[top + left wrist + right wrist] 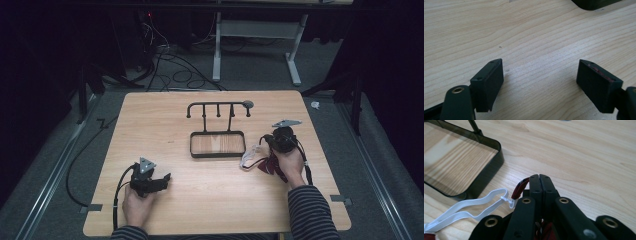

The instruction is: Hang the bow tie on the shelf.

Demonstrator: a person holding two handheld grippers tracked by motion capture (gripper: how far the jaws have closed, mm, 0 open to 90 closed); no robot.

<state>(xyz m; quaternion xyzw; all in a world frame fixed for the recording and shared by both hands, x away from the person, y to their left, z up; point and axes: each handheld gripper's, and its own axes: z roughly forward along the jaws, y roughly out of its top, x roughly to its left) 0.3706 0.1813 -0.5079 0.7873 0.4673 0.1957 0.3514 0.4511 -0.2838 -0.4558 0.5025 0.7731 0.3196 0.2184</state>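
Two grippers work the bench [165,107] from above: your left gripper [162,179] rests near its front edge, your right gripper [266,141] sits over a dark red bow tie [270,165] right of the black hook rack [218,144]. Your left gripper view has the fingers [487,83] wide apart over bare wood. Your right gripper view has the fingers [535,186] pinched on the red fabric, its white strap [471,208] trailing beside the rack's tray.

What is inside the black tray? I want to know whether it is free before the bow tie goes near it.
Inside the tray only its wood-grain floor shows. No part of the floor is covered.
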